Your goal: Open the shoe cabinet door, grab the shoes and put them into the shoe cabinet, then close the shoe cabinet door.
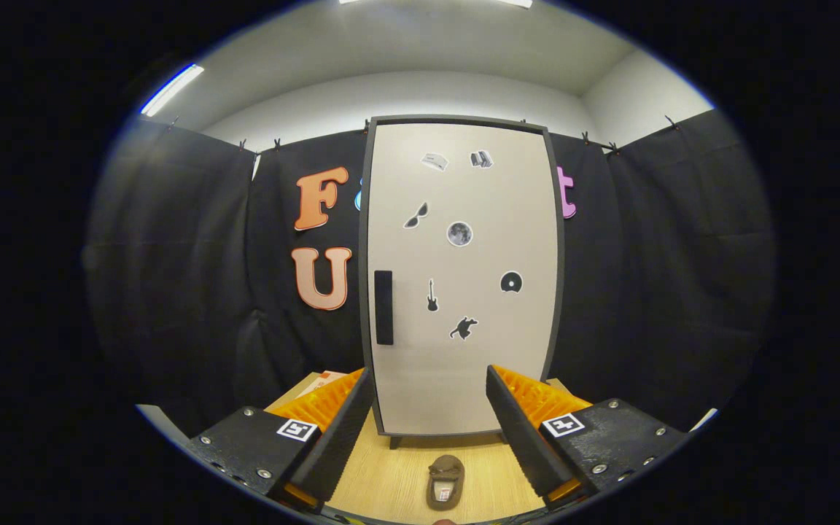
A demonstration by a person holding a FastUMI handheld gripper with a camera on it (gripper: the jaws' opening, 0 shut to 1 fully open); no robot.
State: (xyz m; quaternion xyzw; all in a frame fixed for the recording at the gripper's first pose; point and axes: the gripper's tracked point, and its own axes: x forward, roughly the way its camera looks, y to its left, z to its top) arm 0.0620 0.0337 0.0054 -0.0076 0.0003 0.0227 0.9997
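The shoe cabinet (461, 277) stands upright at the back of the wooden worktop (391, 477), its pale door (478, 379) closed inside a dark frame. A dark vertical handle (384, 307) sits near the door's left edge, and small stickers (459, 233) dot the panel. The hand-held gripper (429, 397) is spread wide — its 2 fingers (340, 430) grip nothing and frame the cabinet's lower part. 1 brown shoe (445, 481) lies on the worktop between the fingers, just in front of the cabinet's base — apart from both.
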